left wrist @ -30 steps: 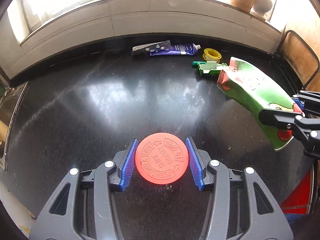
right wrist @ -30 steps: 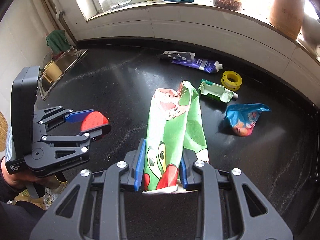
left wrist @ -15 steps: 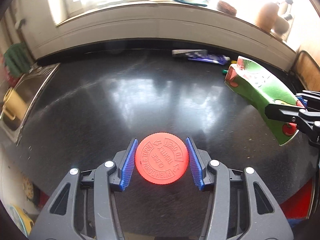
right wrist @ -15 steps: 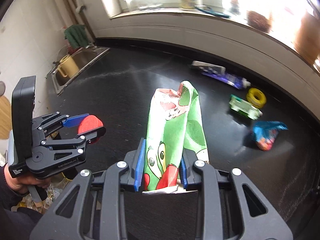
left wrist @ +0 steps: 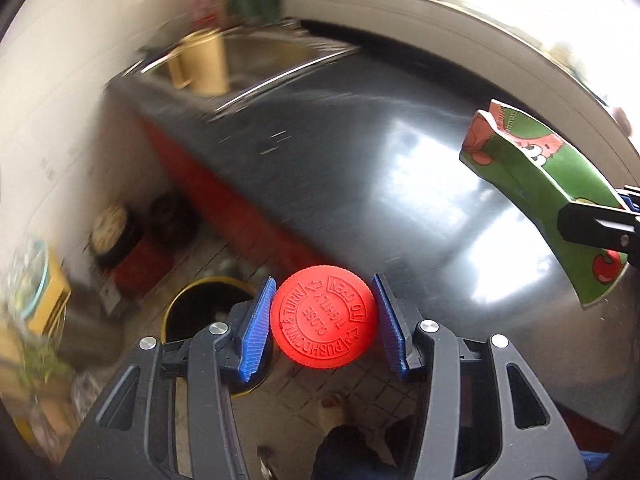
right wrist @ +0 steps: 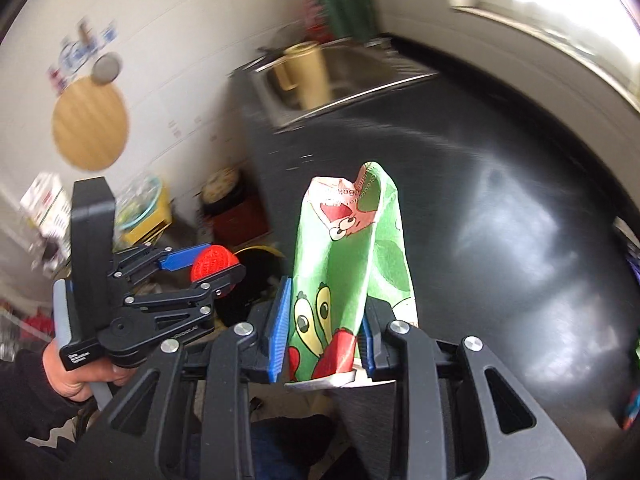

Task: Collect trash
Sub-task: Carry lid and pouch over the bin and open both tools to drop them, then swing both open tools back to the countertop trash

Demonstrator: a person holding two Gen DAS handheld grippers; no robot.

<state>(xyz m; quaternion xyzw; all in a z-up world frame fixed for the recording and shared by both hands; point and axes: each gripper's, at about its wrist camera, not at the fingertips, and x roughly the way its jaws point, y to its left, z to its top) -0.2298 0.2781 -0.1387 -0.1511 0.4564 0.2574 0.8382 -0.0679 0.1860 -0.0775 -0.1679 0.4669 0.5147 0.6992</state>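
The black counter [left wrist: 360, 168] fills the right side, and past its left edge a yellow-rimmed bin [left wrist: 200, 312] stands on the floor. The right gripper [right wrist: 324, 330] is clamped on a green snack wrapper [right wrist: 352, 256], long axis pointing away, above the counter edge. The left gripper [left wrist: 323, 320] pinches a red cap [left wrist: 323, 317] flat between its pads, almost over the bin, so that hand looks nearer to dropping first.
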